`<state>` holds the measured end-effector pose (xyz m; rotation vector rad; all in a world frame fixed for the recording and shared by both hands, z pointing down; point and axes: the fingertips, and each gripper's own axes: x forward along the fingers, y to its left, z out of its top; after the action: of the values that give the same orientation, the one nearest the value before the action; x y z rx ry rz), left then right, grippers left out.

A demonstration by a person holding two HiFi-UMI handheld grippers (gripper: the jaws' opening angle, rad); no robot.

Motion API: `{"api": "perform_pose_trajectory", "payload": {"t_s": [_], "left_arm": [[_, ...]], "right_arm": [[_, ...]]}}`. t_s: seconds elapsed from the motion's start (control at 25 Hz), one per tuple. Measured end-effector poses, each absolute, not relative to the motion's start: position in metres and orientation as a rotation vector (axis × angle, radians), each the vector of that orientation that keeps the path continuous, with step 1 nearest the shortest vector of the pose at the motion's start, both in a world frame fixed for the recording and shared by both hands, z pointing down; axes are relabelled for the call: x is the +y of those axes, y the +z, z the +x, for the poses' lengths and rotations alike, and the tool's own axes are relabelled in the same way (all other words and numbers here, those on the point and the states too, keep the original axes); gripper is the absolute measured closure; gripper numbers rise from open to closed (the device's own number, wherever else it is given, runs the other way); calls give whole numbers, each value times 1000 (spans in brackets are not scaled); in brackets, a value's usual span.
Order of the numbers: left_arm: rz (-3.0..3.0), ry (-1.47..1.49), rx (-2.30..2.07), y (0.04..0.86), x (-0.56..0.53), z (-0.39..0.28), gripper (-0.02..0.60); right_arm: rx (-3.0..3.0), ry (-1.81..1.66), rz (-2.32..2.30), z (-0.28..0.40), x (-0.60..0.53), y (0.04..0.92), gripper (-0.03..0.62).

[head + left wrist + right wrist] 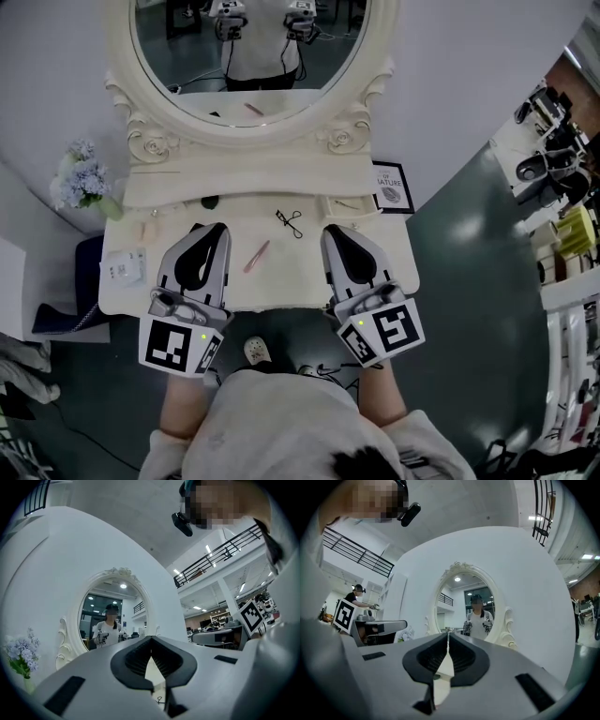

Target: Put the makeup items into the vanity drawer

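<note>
Both closed and empty, left gripper and right gripper; pink makeup stick at left's 3 o'clock, likely light and slippery, pinch mid-length.

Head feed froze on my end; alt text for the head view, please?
The left gripper and right gripper hover shut and empty over the vanity top, flanking a pink stick. An eyelash curler lies beyond it, below the oval mirror.
</note>
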<state>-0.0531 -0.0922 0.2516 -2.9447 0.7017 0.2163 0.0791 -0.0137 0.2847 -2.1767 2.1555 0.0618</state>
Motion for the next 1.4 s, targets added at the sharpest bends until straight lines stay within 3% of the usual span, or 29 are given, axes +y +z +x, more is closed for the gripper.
{"api": "perform_pose_trajectory", "payload": {"t_s": [1.4], "left_arm": [[-3060, 180, 482, 284, -149, -14, 568]], "right_arm": [[2058, -66, -2320, 95, -60, 323, 568]]}}
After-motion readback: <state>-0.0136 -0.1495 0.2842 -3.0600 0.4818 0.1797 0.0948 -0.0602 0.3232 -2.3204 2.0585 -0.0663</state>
